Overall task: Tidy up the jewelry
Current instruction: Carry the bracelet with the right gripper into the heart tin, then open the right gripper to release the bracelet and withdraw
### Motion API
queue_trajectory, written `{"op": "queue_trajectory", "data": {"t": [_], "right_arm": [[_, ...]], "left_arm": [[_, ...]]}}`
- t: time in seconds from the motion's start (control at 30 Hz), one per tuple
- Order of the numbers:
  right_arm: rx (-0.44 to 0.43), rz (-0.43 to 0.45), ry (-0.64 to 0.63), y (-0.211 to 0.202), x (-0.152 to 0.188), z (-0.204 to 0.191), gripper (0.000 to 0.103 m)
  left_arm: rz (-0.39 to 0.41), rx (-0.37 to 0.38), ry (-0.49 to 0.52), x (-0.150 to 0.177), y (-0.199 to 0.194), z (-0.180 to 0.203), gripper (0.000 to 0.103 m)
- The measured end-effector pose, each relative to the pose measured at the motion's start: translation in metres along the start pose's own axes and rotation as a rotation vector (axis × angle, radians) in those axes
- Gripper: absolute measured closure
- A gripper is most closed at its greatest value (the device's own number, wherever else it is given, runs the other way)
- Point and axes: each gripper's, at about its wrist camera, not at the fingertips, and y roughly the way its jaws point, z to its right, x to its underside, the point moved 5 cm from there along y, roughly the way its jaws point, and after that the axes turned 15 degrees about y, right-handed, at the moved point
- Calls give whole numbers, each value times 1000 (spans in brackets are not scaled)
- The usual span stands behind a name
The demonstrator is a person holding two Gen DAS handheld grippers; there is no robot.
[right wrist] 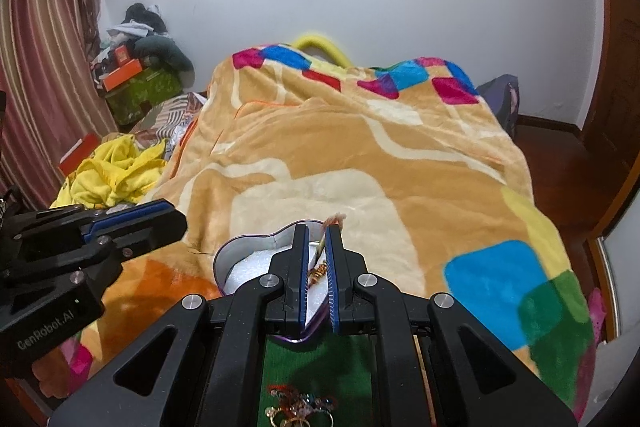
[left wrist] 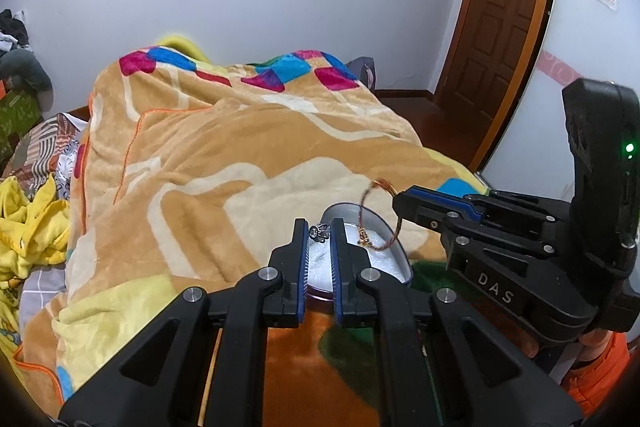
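While the big fuzzy blanket (left wrist: 224,155) covers the bed, a heart-shaped tin (right wrist: 224,259) with white padding sits on it near the front edge. Above the tin, the right gripper (left wrist: 396,205) is clamped on a thin gold bracelet (left wrist: 374,219) that hangs over the padding. Beside it, the left gripper (left wrist: 319,231) pinches a small silver ring (left wrist: 319,233). More jewelry (right wrist: 298,407) lies on the green patch.
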Motion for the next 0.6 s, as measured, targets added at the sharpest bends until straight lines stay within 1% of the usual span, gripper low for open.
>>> {"op": "queue_trajectory", "data": {"t": [0.17, 0.37, 0.5, 0.6], "right_arm": [[-9, -18, -18, 6, 1, 1, 96], [-22, -50, -28, 6, 3, 4, 96], [-30, -57, -27, 2, 3, 6, 96], [-30, -60, -30, -4, 4, 6, 96]], "left_arm": [[-25, 28, -7, 3, 13, 1, 94], [-57, 58, 10, 6, 27, 11, 94], [-91, 65, 21, 8, 36, 14, 94], [-98, 59, 23, 8, 36, 15, 94]]}}
